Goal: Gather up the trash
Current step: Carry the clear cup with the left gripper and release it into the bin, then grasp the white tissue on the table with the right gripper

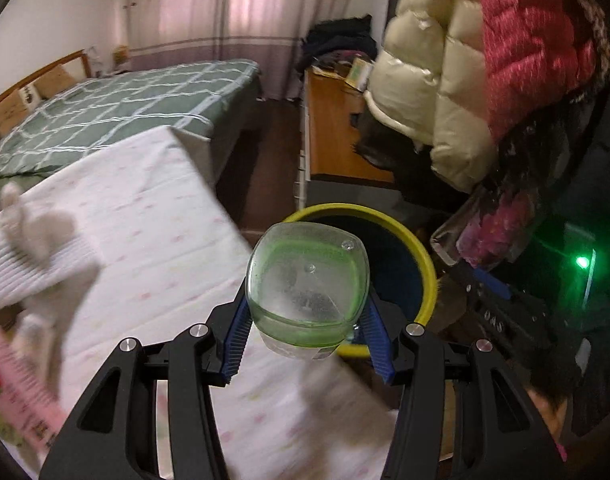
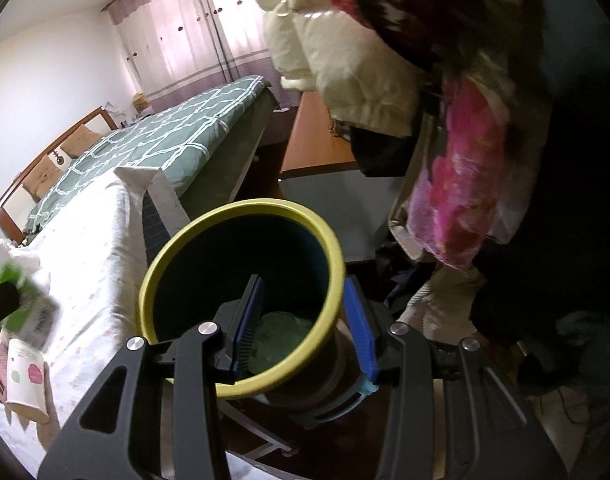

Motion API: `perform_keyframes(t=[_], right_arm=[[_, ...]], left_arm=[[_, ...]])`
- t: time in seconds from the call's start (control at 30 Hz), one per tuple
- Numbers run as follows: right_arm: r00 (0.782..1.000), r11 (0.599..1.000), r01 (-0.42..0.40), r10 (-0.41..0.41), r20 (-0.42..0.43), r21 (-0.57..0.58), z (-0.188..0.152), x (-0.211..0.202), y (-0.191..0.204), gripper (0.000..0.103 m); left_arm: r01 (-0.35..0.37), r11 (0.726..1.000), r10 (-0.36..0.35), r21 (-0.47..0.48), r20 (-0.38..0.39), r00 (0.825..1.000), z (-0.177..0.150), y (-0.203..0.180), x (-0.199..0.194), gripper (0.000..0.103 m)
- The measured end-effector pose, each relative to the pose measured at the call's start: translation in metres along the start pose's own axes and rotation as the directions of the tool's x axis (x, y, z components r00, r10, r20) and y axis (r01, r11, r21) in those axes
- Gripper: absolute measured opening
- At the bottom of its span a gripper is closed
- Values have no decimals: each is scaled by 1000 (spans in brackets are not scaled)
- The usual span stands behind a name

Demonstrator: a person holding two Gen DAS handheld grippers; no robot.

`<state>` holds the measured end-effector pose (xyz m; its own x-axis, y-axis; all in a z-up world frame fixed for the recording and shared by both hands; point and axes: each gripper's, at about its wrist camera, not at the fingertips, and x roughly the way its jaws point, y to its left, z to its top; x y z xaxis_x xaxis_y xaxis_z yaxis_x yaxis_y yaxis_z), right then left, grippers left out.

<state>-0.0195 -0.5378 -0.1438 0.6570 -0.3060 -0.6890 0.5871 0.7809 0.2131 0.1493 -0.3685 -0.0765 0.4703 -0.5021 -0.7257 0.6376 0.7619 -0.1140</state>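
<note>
One clear green-tinted bottle [image 1: 308, 288] sat pinched between the left gripper [image 1: 307, 340] jaws, base toward the camera, long axis along the fingers, near the yellow-rimmed bin [image 2: 241, 292]. Pale trash [image 2: 281, 340] lay inside the bin. Right gripper [image 2: 305, 324] straddled its rim, jaws spread.

The round yellow-rimmed dark trash bin [image 1: 419, 264] stands just right of the white-sheeted table [image 1: 145, 240]. A clear green-tinted plastic bottle [image 1: 307, 292] sits before the bin, between the left gripper [image 1: 305, 344] fingers. Behind the bin lies the green checked bed [image 1: 117, 112]
</note>
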Motion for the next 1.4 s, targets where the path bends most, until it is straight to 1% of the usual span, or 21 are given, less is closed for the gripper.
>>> perform_keyframes(t=[0.1, 0.23, 0.4, 0.53, 0.6, 0.63, 0.67, 0.77, 0.87, 0.97, 1.07, 1.13, 1.17, 1.2, 1.27, 1.33, 1.37, 1.4], right_arm=[[1000, 1000, 0, 0, -5, 17, 0, 2, -10, 40], [1000, 1000, 3, -2, -9, 28, 0, 4, -21, 41], [1000, 999, -3, 4, -28, 41, 2, 11, -27, 44], [999, 999, -7, 9, -47, 42, 5, 17, -28, 44], [999, 999, -5, 7, -51, 36, 8, 20, -28, 44], [999, 1000, -4, 6, -53, 31, 10, 21, -27, 45], [998, 1000, -6, 7, -55, 27, 12, 23, -26, 45], [998, 1000, -24, 25, -64, 17, 18, 30, -22, 45], [994, 998, -63, 63, -86, 3, 25, 41, -10, 45], [987, 993, -116, 112, -115, -27, 30, 53, 11, 45], [977, 981, -176, 165, -137, -80, 34, 60, 40, 45], [967, 966, -226, 206, -150, -126, 37, 61, 66, 45], [960, 954, -257, 234, -155, -152, 39, 61, 83, 45], [954, 945, -280, 254, -157, -172, 40, 60, 96, 45], [942, 921, -324, 294, -161, -215, 42, 56, 125, 45], [925, 893, -374, 340, -170, -248, 42, 50, 155, 45], [916, 880, -396, 360, -174, -262, 42, 46, 168, 45], [907, 865, -418, 381, -178, -279, 41, 41, 183, 45]], left_arm=[[3, 1000, -3, 29, -11, 1000, 9, -19, 25, 51], [11, 999, -9, 38, -49, 999, 17, -35, 56, 51], [12, 999, -9, 30, -97, 995, 19, -40, 87, 51], [8, 1000, -6, 14, -119, 993, 20, -40, 100, 51], [-2, 1000, 4, 13, -110, 994, 22, -39, 99, 62], [-19, 1000, 21, 22, -90, 996, 23, -40, 95, 68], [-37, 999, 39, 33, -68, 997, 24, -40, 90, 71], [-62, 997, 63, 37, -33, 997, 27, -35, 75, 72], [-76, 997, 76, -2, -6, 997, 32, -20, 54, 72], [-116, 992, 118, -52, 33, 992, 36, 3, 27, 75], [-194, 974, 205, -121, 84, 975, 35, 34, -6, 77], [-256, 950, 278, -180, 109, 955, 29, 60, -34, 78], [-290, 934, 318, -208, 115, 941, 25, 72, -47, 79], [-313, 923, 345, -225, 118, 931, 21, 79, -56, 79], [-374, 888, 416, -267, 119, 902, 9, 99, -79, 79], [-441, 843, 492, -308, 108, 864, -6, 122, -104, 80], [-460, 828, 513, -320, 103, 852, -12, 130, -112, 81], [-482, 808, 539, -339, 95, 837, -20, 143, -124, 81]])
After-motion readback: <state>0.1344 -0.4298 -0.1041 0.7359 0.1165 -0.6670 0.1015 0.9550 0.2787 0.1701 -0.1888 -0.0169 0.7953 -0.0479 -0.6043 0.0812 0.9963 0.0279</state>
